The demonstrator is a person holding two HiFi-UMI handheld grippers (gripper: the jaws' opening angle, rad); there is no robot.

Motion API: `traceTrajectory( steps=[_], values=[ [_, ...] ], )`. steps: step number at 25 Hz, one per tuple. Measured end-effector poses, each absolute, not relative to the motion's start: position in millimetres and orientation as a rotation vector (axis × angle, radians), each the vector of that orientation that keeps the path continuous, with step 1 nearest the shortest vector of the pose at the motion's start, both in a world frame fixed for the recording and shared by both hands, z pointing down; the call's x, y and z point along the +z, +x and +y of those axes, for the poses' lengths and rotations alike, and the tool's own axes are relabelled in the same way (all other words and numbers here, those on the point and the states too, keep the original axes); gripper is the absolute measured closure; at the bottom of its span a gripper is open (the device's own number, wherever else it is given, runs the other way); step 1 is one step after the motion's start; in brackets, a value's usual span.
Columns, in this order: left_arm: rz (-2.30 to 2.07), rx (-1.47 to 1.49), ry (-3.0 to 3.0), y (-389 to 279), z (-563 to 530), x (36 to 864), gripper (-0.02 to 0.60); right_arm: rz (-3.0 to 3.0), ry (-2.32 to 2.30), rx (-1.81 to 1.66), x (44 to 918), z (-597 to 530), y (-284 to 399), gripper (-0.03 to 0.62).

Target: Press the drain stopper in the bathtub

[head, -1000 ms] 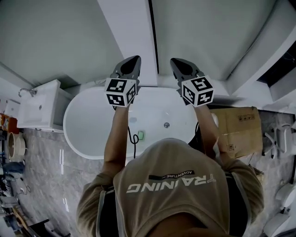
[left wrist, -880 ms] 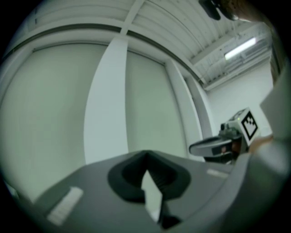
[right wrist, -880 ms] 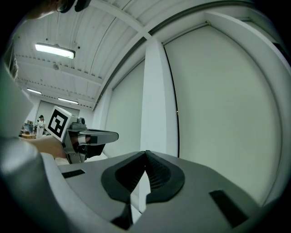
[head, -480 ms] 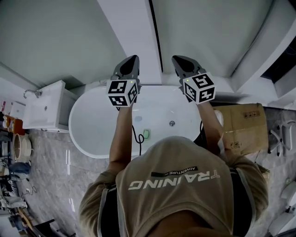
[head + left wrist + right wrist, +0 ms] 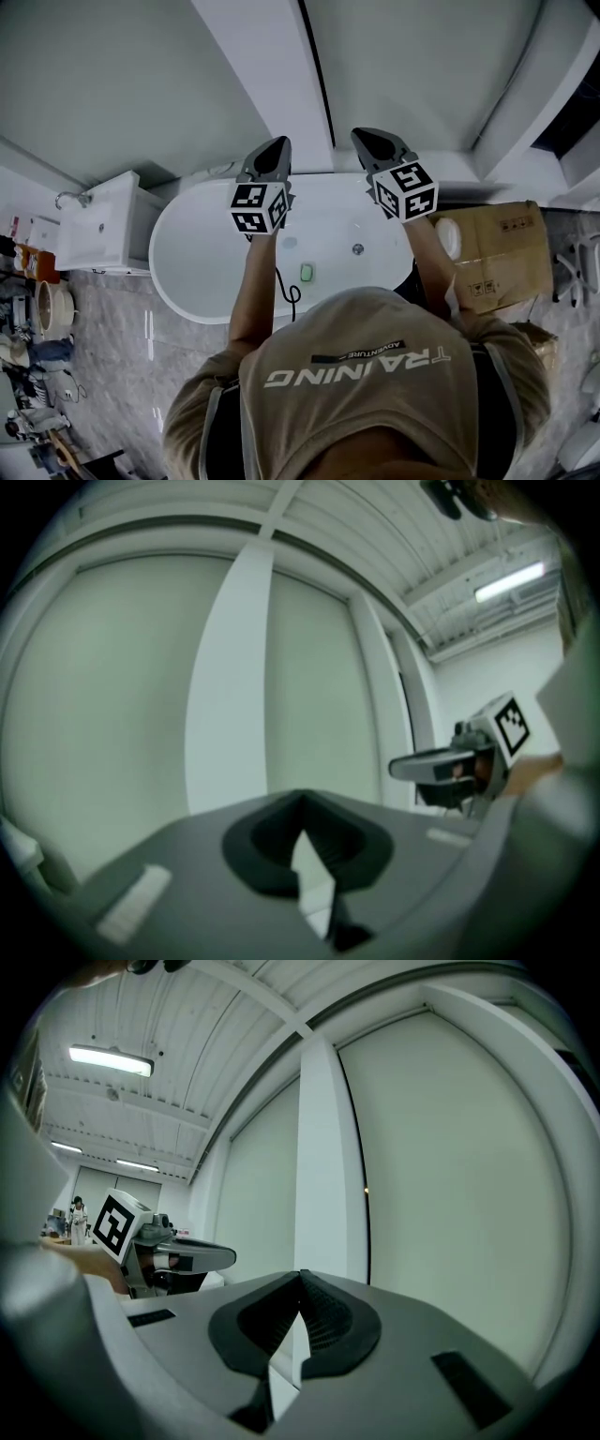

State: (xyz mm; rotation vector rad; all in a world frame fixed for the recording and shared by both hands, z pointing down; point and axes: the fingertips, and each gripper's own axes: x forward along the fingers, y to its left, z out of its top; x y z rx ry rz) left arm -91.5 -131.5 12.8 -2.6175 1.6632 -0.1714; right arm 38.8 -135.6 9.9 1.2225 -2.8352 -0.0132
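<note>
Since one second ago, the white oval bathtub [image 5: 202, 253] is sitting further right in the head view, and the left gripper [image 5: 279, 141] is showing slightly lower in that view; the right gripper [image 5: 362, 133] is holding roughly its former place. Both grippers are being held up side by side, well above the tub and pointing toward the pale wall panels, not down at the basin. Each gripper's own view is showing its jaws drawn together at the tips with nothing between them. The small round metal drain stopper [image 5: 357, 248] is lying on the tub floor, right of centre, below the right gripper, near a small green object [image 5: 307, 272] and a black cable [image 5: 289, 292]. Whether the stopper is standing raised or seated cannot be told at this size, so the scene is fitting either a stopper awaiting its press or one already pressed. Judged from its look, the stopper is rigid, smooth and probably slick, and is calling for no grasp: a push from closed jaw tips, square on the middle of its cap, is appearing safest, since an off-centre push is risking a slip onto the glossy tub surface.
</note>
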Motion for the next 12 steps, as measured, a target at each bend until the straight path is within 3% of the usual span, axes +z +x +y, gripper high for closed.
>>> traceTrajectory(
  steps=[12],
  values=[
    [1.605,-0.170,-2.661,-85.4,-112.9,21.6,0.580,-2.840,1.212,-0.041,15.5,-117.9,31.2,0.582]
  ],
)
